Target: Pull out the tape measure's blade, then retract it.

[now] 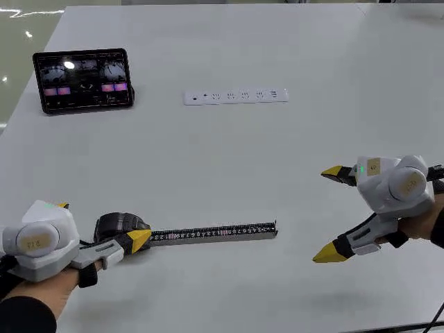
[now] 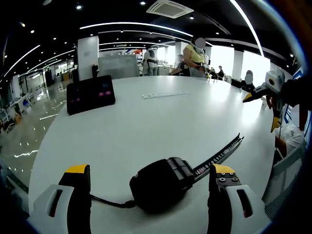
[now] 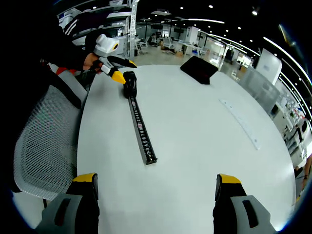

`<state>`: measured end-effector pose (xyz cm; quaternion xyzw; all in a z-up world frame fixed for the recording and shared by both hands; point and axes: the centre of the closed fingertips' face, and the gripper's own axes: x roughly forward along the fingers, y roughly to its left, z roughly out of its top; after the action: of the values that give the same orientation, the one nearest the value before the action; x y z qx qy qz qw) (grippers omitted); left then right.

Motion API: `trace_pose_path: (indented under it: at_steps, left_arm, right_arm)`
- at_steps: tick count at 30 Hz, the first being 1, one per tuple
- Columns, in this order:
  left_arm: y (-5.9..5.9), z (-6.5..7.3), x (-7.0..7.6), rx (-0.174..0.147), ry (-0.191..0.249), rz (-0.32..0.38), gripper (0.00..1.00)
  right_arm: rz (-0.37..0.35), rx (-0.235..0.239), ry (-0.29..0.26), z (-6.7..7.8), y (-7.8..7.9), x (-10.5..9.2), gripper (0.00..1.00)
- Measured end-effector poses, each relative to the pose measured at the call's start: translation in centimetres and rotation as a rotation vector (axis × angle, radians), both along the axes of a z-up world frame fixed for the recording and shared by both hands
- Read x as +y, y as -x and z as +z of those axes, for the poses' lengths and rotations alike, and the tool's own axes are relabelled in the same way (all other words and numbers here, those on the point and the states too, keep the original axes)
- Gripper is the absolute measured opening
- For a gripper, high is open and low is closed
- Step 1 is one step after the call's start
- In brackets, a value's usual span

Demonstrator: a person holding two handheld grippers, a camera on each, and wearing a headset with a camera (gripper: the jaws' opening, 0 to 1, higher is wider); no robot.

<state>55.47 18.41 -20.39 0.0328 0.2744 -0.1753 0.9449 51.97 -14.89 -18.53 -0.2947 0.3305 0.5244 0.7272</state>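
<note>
Black and squat, the tape measure's case (image 1: 121, 227) lies on the white table (image 1: 312, 139) near its front edge, with the blade (image 1: 215, 234) drawn out flat along the surface to the person's right and ending in a small hook (image 1: 275, 227). The head view gives the blade's printed scale side-on. The right gripper view looks down its length from the hook end, the case far off at the top. The left gripper (image 2: 150, 169) has its jaws spread wide with the case between them. In its own view neither yellow tip presses the case, though the head view puts the near tip just beside the mouth where the blade leaves. That same gripper view adds a thin black cord (image 2: 109, 201) trailing from the case's rear towards the left jaw. The right gripper (image 1: 329, 214) is held above the table well apart from the hook, jaws wide apart and holding nothing. Farther back, the head view shows a lit tablet (image 1: 84, 80) propped upright at the left and a white power strip (image 1: 236, 96) lying near the middle. The right gripper view takes in a grey mesh chair (image 3: 44, 141) beside the table, and the left gripper view shows people (image 2: 195, 56) standing beyond the far edge.
</note>
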Motion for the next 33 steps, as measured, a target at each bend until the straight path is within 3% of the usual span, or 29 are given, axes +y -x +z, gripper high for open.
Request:
trace_pose_path:
  at_steps: [3,9,18,22,33]
  left_arm:
    - [0.2,-0.3,-0.3,0.014,0.035,0.023,0.99]
    - [0.4,-1.4,-0.5,0.014,0.043,0.061,0.96]
    - [0.0,-1.5,-0.6,-0.025,0.014,0.092,0.93]
    - [-0.1,-1.3,-1.3,-0.053,0.004,0.074,0.92]
    - [-0.2,-1.5,-2.0,-0.066,-0.001,0.066,0.95]
  right_arm:
    - [0.026,0.011,0.014,-0.4,-0.4,0.5,0.99]
    - [0.069,0.028,0.029,-1.4,-1.0,2.1,0.99]
    - [0.097,0.057,0.056,-3.4,-2.1,3.8,0.99]
    - [0.111,0.067,0.065,-4.6,-2.4,4.4,0.9]
    - [0.146,0.089,0.123,-6.7,-2.0,4.2,0.68]
